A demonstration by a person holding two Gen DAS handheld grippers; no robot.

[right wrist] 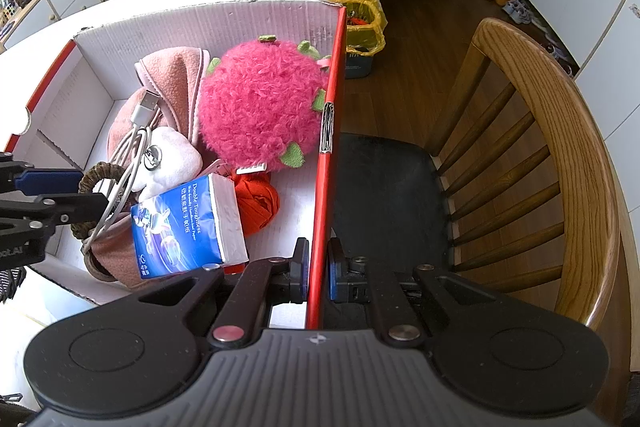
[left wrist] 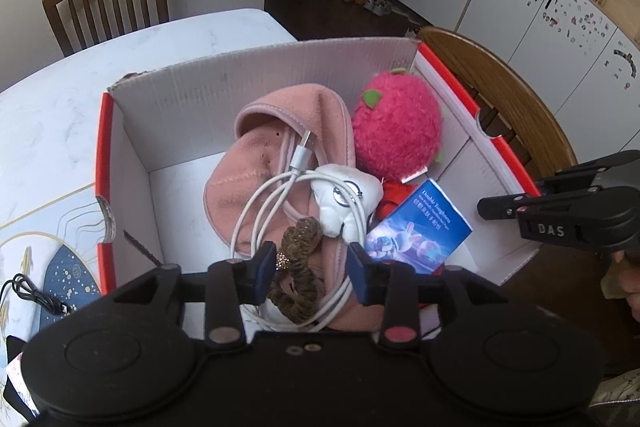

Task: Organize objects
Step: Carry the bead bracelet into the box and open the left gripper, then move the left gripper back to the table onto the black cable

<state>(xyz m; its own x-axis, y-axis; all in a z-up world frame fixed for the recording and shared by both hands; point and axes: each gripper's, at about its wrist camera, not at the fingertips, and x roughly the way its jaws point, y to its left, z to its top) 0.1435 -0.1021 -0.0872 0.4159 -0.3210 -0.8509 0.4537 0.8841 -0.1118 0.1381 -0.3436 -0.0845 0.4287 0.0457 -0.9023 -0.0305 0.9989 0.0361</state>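
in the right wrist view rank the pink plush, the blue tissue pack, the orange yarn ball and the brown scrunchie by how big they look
1. pink plush
2. blue tissue pack
3 and 4. orange yarn ball and brown scrunchie: both are partly hidden and look alike in size, so I won't rank them.

The left tongs (left wrist: 312,269) are black, with two big round bumps at the back and blue pads on the fingers (left wrist: 264,267). One arm has a pink dot. The right tongs (right wrist: 318,273) look the same, with ribs on top and white letters "DAS" on the side.
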